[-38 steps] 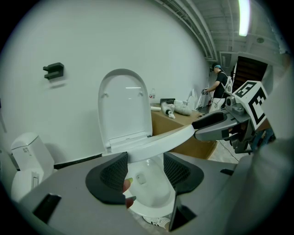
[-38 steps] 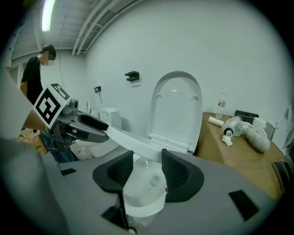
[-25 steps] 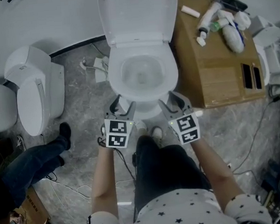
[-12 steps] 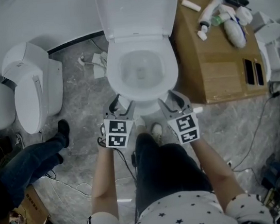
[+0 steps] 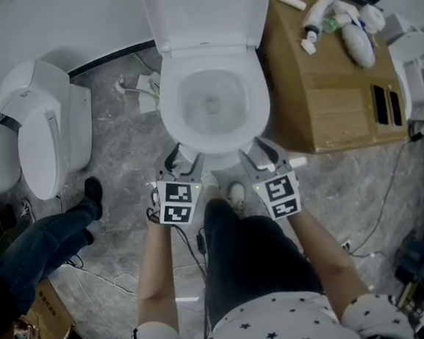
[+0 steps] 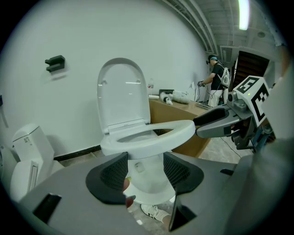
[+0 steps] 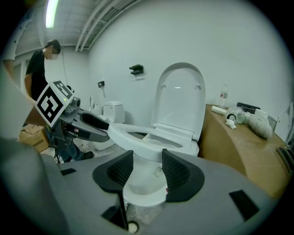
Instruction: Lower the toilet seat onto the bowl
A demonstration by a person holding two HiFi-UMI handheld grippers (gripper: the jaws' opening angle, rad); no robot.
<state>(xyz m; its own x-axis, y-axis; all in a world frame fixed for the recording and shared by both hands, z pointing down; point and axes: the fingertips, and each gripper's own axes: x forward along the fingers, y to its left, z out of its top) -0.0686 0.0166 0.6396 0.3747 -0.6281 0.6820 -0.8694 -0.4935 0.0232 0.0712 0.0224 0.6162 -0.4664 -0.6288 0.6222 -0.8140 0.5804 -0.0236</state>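
White toilet seat (image 5: pixel 263 109) level on bowl (image 5: pixel 214 107), lid (image 5: pixel 207 10) upright, just ahead of left gripper (image 5: pixel 184 160) and right gripper (image 5: pixel 257 152), both wide, empty.

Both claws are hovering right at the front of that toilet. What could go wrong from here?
1. The lid stands upright behind the seat, which looks flat on the bowl. A knock might send the lid slamming down.
2. The left gripper and right gripper are open, with jaw tips close to the seat's front rim, so they could bump or scrape it.
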